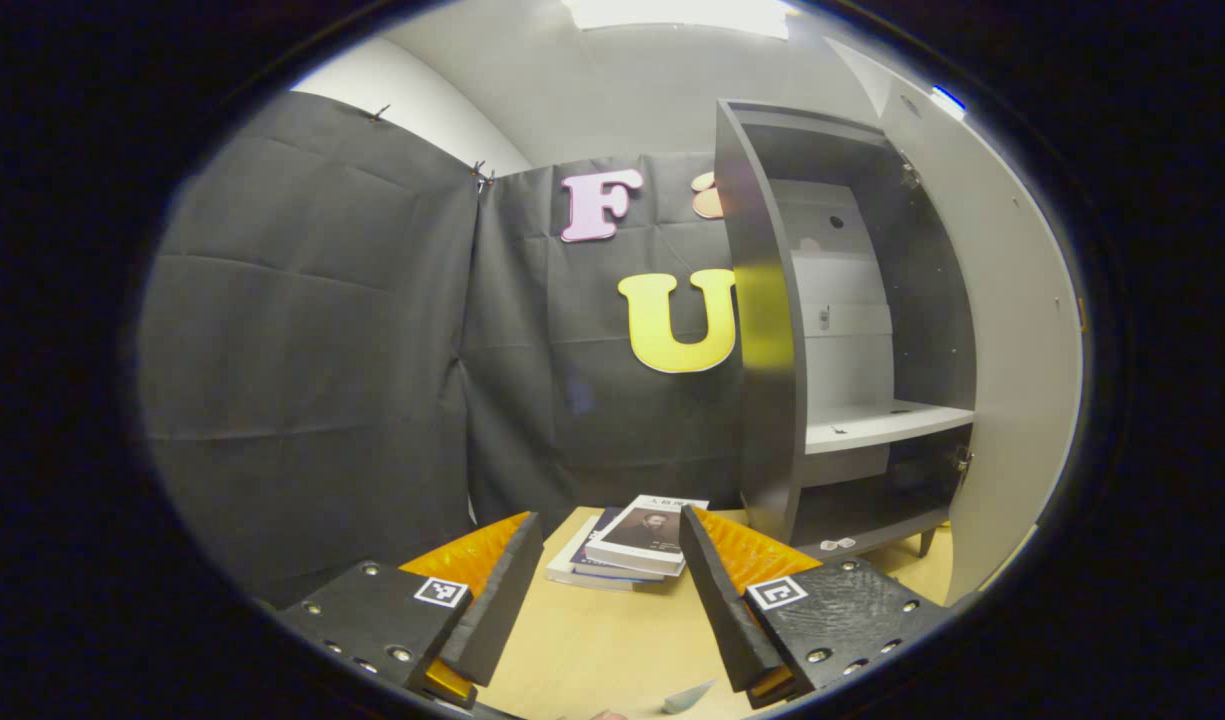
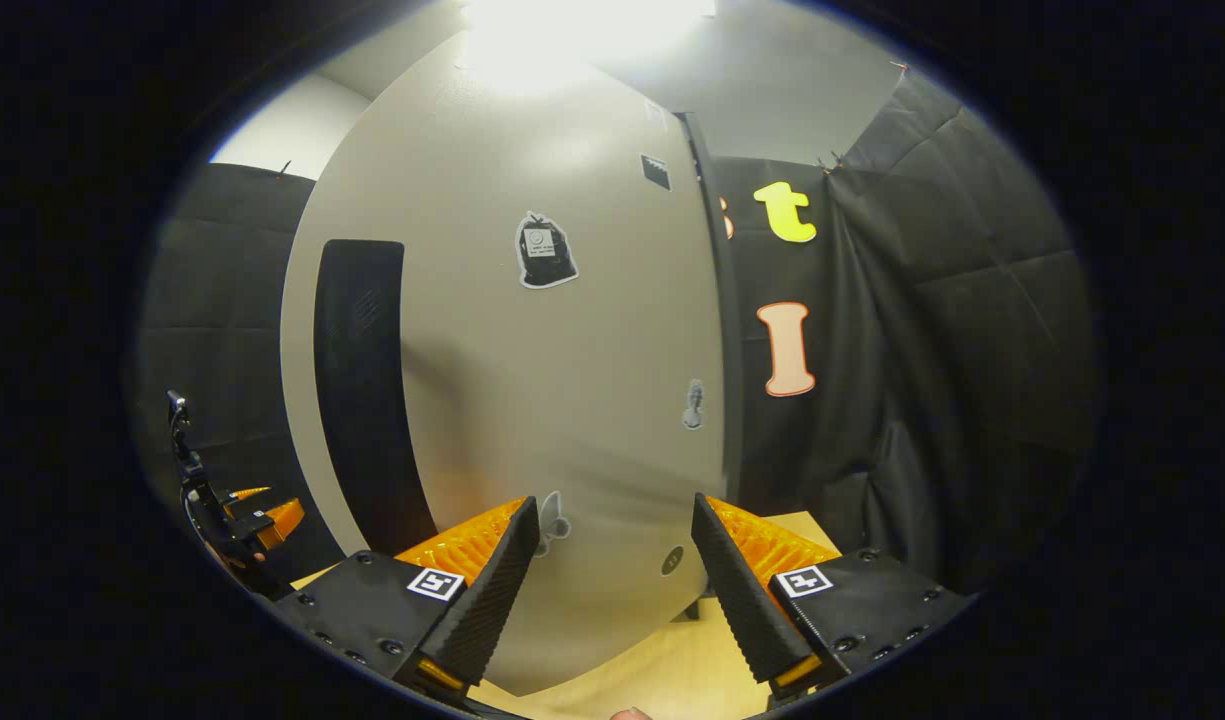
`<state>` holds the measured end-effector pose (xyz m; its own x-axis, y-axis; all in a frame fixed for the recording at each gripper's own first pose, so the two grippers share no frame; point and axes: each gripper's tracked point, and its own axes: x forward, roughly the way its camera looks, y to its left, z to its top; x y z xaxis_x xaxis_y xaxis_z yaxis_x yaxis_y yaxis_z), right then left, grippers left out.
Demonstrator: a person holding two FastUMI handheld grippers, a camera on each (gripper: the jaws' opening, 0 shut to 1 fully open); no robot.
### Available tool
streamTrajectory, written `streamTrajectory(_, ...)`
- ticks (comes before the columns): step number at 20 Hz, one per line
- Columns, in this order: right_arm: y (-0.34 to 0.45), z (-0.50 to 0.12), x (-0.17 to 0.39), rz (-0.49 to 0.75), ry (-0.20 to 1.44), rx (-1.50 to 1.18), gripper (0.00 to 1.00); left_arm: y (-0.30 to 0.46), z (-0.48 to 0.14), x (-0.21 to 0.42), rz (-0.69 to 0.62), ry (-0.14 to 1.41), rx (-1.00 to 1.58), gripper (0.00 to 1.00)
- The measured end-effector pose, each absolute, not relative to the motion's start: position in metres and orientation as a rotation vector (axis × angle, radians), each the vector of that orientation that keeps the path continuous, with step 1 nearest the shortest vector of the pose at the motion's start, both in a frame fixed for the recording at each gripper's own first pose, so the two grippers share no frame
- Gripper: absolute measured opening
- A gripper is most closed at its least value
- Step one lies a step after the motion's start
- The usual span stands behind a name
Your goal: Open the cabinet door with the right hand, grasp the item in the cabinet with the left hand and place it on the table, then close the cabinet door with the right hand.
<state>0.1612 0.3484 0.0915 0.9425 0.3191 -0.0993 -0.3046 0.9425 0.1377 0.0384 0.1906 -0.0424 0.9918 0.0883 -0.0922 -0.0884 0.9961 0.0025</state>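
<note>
The dark cabinet (image 1: 772,330) stands open on the wooden table (image 1: 602,640); its pale door (image 1: 1012,330) is swung out to the right. Its white shelf (image 1: 887,420) looks bare. A short stack of books (image 1: 637,540) lies on the table left of the cabinet, beyond my left gripper (image 1: 609,520), which is open and holds nothing. In the right gripper view the door's outer face (image 2: 532,400) stands close ahead, with a black vertical handle (image 2: 357,380) at its left. My right gripper (image 2: 614,505) is open just in front of the door. The left gripper (image 2: 262,515) shows far left.
Black cloth walls close the booth behind and to both sides. Stickers (image 2: 546,250) dot the door's face. A small pale tag (image 1: 838,544) lies on the cabinet's floor, and a paper scrap (image 1: 687,695) lies on the table near my left gripper.
</note>
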Motion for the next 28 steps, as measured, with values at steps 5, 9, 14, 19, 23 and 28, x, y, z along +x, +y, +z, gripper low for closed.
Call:
streamTrajectory(5, 0.398, 0.089, 0.187, 0.388, 0.117, 0.13, 0.97, 0.206, -0.048, 0.035, 0.1, 0.103, 0.004, 0.83)
streamTrajectory(9, 0.414, 0.084, 0.2, 0.387, 0.116, 0.112, 0.97, 0.209, -0.046, 0.031, 0.104, 0.099, 0.011, 0.83)
streamTrajectory(14, 0.4, 0.084, 0.202, 0.382, 0.115, 0.121, 0.94, 0.192, -0.029, 0.026, 0.08, 0.089, 0.022, 0.86)
streamTrajectory(19, 0.356, 0.084, 0.193, 0.346, 0.109, 0.142, 0.99, 0.134, -0.01, 0.036, 0.04, 0.057, 0.03, 0.83)
streamTrajectory(23, 0.301, 0.085, 0.182, 0.29, 0.084, 0.108, 0.94, 0.082, 0.009, 0.039, -0.003, 0.04, 0.031, 0.83)
streamTrajectory(28, 0.236, 0.076, 0.174, 0.219, 0.057, 0.045, 0.94, 0.013, 0.026, 0.042, -0.051, 0.016, 0.034, 0.83)
